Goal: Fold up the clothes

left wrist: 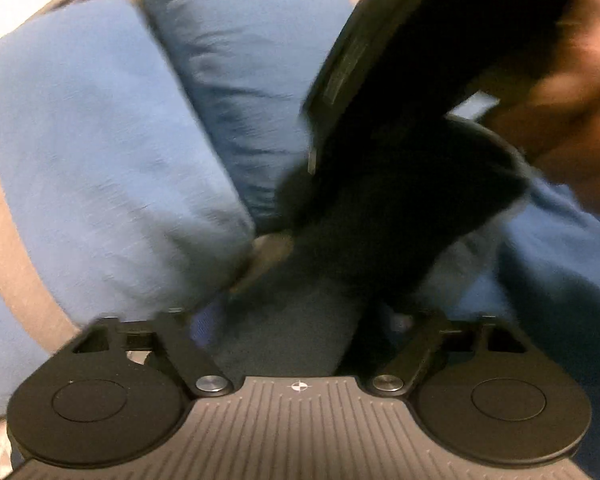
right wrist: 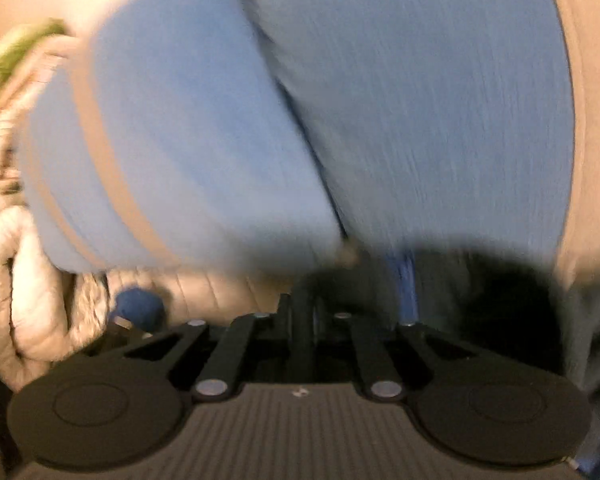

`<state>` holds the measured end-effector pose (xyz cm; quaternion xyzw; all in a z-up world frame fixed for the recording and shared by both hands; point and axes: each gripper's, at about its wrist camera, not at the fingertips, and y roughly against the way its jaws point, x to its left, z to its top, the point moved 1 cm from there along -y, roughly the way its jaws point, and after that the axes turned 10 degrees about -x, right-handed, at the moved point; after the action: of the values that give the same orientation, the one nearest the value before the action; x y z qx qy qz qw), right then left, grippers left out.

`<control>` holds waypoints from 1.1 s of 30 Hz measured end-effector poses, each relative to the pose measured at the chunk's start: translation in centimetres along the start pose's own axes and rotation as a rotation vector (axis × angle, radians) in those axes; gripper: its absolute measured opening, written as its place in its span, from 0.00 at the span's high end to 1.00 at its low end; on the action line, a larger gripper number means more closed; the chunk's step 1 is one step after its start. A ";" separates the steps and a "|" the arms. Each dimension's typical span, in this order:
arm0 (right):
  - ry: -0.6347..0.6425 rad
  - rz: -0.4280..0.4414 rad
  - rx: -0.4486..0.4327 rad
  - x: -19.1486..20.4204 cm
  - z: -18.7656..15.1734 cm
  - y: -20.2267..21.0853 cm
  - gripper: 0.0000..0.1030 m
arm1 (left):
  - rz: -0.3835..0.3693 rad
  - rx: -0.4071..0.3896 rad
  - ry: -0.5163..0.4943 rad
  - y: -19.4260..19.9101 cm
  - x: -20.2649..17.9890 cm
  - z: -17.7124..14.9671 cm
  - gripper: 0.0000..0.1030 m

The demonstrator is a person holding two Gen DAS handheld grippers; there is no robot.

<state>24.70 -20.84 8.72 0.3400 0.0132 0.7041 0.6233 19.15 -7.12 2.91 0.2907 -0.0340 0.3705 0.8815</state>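
Now my right gripper (right wrist: 300,312) pinches the blue garment (right wrist: 380,120) (left gripper's (left wrist: 296,320) jaws half-spread over it, grip unclear), starting a fold; next, carry the edge across.

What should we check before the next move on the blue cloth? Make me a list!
1. Right gripper shut: ok.
2. Blue cloth caught between its fingers: cannot tell, too blurred.
3. Left gripper holding the cloth: cannot tell, its fingers are hidden.
4. Grippers clear of each other: not ok, the right one crosses close in front of the left.
5. Beige quilted garment out of the way: cannot tell.
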 end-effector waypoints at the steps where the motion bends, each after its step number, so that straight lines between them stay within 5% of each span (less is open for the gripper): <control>1: 0.051 0.022 -0.071 0.9 0.2 1.2 0.91 | 0.031 -0.002 0.029 -0.2 0.5 0.2 0.72; 3: 0.151 0.051 -0.208 2.6 0.4 3.3 0.92 | 0.063 -0.015 0.117 -0.8 1.9 0.8 0.77; 5: 0.245 -0.020 -0.317 3.9 0.4 4.4 0.87 | 0.107 0.020 0.185 -2.3 3.0 1.2 0.84; 6: 0.281 -0.061 -0.364 4.5 0.4 5.0 0.60 | 0.123 0.052 0.203 -3.3 3.4 1.1 0.84; 7: 0.287 -0.116 -0.391 4.7 0.5 5.6 0.46 | 0.136 0.085 0.224 -4.4 3.7 0.9 0.84; 8: 0.291 -0.161 -0.418 4.9 0.7 6.4 0.15 | 0.138 0.122 0.253 -5.5 4.0 0.5 0.84; 9: 0.288 -0.173 -0.448 4.8 0.6 7.4 0.03 | 0.143 0.143 0.278 -6.4 4.2 0.1 0.83; 12: 0.297 -0.248 -0.459 4.3 -0.2 10.3 0.03 | 0.165 0.155 0.298 -8.0 4.2 -0.8 0.72; 13: 0.291 -0.288 -0.440 3.9 -0.8 11.0 0.02 | 0.194 0.152 0.268 -8.1 4.2 -0.8 0.52; 14: 0.280 -0.324 -0.420 3.4 -1.4 11.6 0.01 | 0.245 0.157 0.232 -8.0 4.3 -0.8 0.19; 16: 0.226 -0.358 -0.366 1.8 -3.3 12.8 0.01 | 0.328 0.168 0.172 -7.9 4.7 -0.8 0.00; 21: 0.123 -0.339 -0.286 0.6 -9.0 13.8 0.00 | 0.276 0.235 0.282 -5.2 7.2 0.3 0.00; 28: 0.291 -0.279 -0.237 3.3 -13.9 14.2 0.00 | 0.273 0.149 0.349 3.4 10.8 3.5 0.00; 33: 0.265 -0.267 -0.191 3.3 -15.0 14.7 0.00 | 0.344 0.069 0.440 10.3 14.8 4.4 0.00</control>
<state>4.52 -15.07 5.22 0.1790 0.0729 0.6519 0.7332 23.60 5.62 15.69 0.2228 0.1221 0.5698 0.7815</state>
